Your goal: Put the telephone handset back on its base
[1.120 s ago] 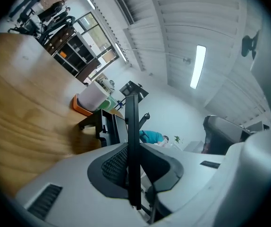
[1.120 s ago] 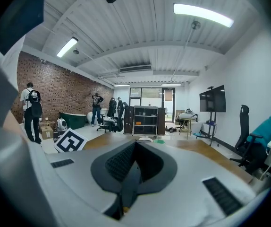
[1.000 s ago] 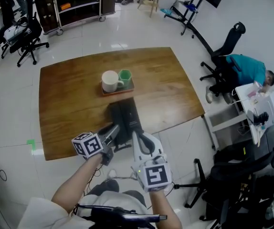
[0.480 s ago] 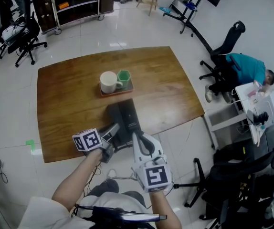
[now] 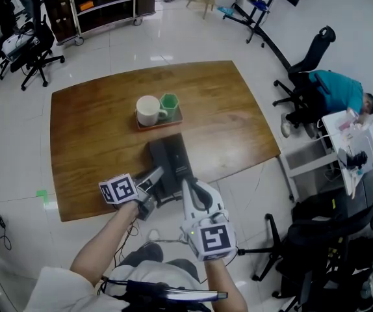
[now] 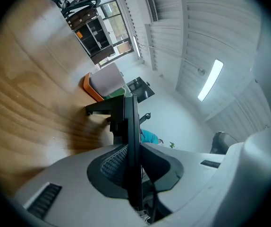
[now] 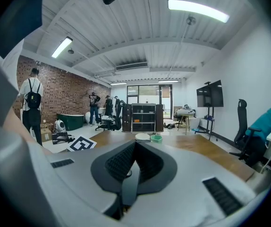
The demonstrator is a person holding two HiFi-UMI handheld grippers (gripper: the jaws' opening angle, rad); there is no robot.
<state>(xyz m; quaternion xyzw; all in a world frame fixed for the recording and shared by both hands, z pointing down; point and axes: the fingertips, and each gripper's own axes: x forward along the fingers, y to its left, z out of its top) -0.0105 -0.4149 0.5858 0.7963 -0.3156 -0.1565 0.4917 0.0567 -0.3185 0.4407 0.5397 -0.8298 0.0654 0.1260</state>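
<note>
your left gripper [image 5: 156, 175] is clamped on the handset [image 6: 131, 126], dipped a bit since a second ago, by the base [image 5: 172, 158] at the near table [image 5: 89, 142] edge | right gripper [image 5: 186, 184] pinched shut, empty | bare wood both sides, tray [image 5: 173, 121] with cups beyond

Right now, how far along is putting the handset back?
Done: the handset has been brought to the left side of the base. In hand: the left gripper clamps it by one end; I can't tell whether it's seated. Left: settle it into the cradle and let go. The right gripper hangs shut and empty nearby.
</note>
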